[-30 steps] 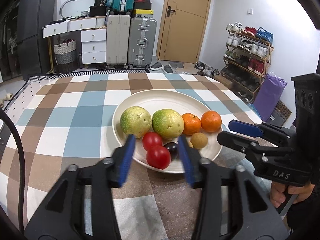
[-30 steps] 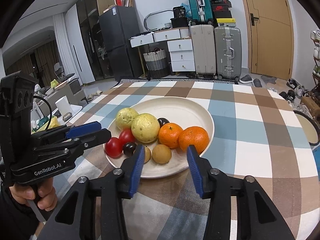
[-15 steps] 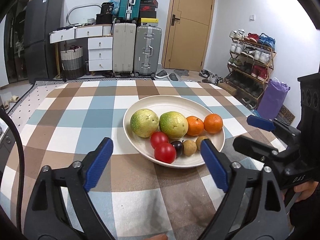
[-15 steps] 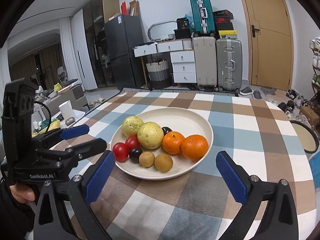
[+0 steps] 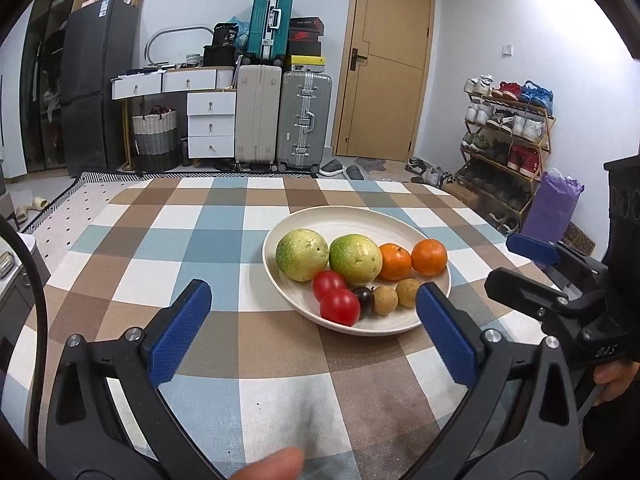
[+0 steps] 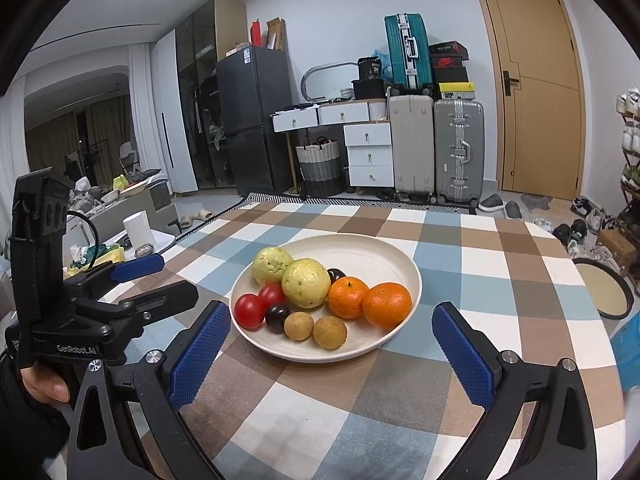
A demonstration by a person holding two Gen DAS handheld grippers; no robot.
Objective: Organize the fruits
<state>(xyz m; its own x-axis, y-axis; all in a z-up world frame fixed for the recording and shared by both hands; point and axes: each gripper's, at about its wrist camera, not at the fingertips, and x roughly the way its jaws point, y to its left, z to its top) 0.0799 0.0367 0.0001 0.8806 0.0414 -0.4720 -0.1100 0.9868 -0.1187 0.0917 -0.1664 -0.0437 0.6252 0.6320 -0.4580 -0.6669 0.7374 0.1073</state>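
Both my grippers gaping, nothing between the jaws
Left gripper (image 5: 312, 308) just finished opening; right gripper (image 6: 332, 328) too. Fruits sit on the plate (image 6: 384, 256), just beyond both. I'd straddle one orange (image 6: 387, 305) squarely, close gently.

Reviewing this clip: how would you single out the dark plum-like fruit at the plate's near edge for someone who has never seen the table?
On the checked tablecloth sits a cream plate of fruit. Along its near edge, find the small dark fruit between a red tomato and two tan round fruits. It is the only near-black, glossy one in that row.
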